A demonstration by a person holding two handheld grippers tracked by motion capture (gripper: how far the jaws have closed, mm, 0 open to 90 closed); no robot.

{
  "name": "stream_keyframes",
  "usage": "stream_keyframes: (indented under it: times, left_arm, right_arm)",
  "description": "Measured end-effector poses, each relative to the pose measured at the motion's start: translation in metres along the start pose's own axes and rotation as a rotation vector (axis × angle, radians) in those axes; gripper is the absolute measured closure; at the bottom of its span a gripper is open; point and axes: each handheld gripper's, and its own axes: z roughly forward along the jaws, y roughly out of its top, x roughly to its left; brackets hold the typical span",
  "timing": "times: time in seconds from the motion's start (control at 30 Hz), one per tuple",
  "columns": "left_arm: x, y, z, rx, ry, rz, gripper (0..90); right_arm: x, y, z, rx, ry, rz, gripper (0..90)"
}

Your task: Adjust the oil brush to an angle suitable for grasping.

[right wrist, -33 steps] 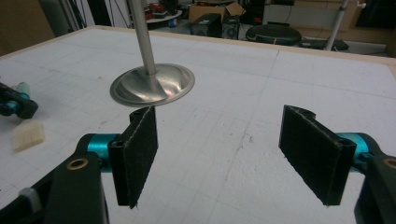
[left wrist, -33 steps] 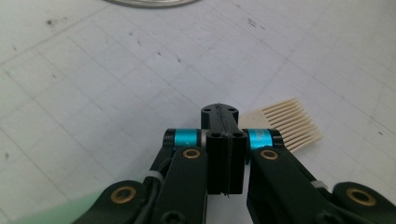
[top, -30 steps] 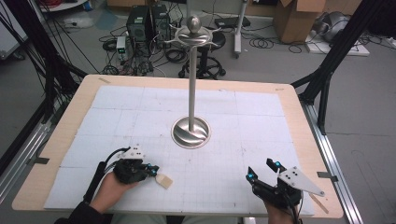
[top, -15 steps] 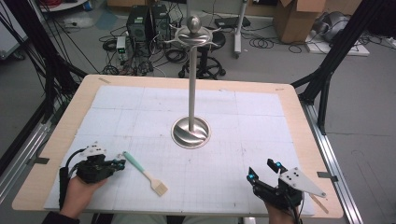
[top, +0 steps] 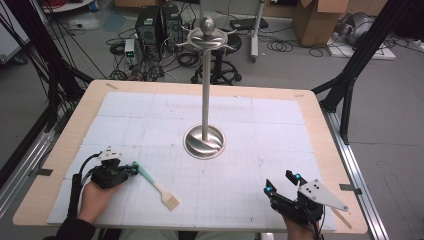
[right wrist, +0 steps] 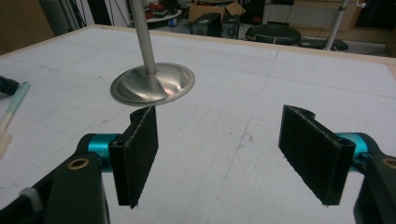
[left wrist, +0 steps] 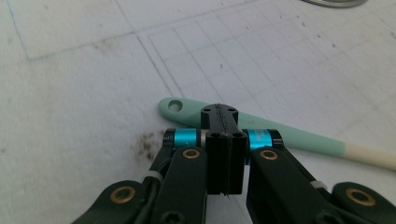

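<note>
Left claw (top: 131, 169) at 8 o'clock on table (top: 320, 125), jaws pressed together, tips over mint handle end of brush (top: 156, 185), not pinching it; brush flat on white mat, bristle end toward 5 o'clock; steel stand (top: 204, 141) upright at centre; right claw (top: 279, 182) at 5 o'clock, jaws spread, holding nothing.

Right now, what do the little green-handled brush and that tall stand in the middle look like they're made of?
Brush: the mint-green handle has a smooth, matte look, likely plastic or silicone; the cream head end could be silicone bristles, though I cannot tell for sure. Stand: brushed, shiny silver pole and dished base that reflect light, so most likely steel or another polished metal.
</note>
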Motion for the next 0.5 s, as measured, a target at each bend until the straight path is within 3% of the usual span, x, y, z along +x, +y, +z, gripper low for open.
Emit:
stream_keyframes:
  times: [0.27, 0.4, 0.5]
  left_arm:
    - [-0.018, 0.034, 0.038, 0.020, 0.001, 0.025, 89.4]
    - [-0.029, 0.042, 0.053, 0.008, -0.023, 0.022, 89.4]
    - [-0.042, 0.046, 0.058, 0.007, -0.070, 0.040, 89.5]
  right_arm:
    - [0.000, 0.000, 0.002, 0.000, 0.002, -0.007, 27.3]
    - [0.000, 0.000, 0.000, -0.006, 0.004, -0.002, 27.4]
    - [0.000, 0.001, 0.000, -0.006, 0.006, -0.002, 27.3]
